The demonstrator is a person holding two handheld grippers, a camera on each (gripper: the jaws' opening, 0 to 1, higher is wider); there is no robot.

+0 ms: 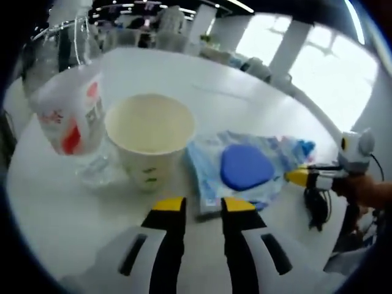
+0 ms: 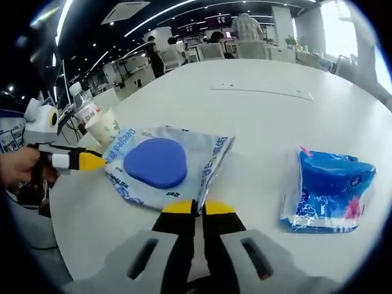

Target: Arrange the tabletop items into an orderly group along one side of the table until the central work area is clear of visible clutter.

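Note:
A pale blue wipes packet (image 1: 245,165) with a dark blue oval lid lies flat on the white round table (image 1: 257,92). My left gripper (image 1: 203,206) stands open, and the packet's near corner lies between its yellow tips. My right gripper (image 2: 199,208) is shut on the opposite edge of the same packet (image 2: 159,162). Across the packet, each gripper appears in the other's view: the right gripper (image 1: 300,177) and the left gripper (image 2: 92,160). A paper cup (image 1: 150,131) and a clear bottle (image 1: 67,116) with a red and white label stand just left of the packet.
A small bright blue pouch (image 2: 327,190) lies alone to the right of my right gripper. The cup (image 2: 107,125) and bottle (image 2: 86,107) stand near the table's edge (image 2: 61,202). A person's hand (image 2: 18,166) holds the left gripper. Chairs and people are far behind.

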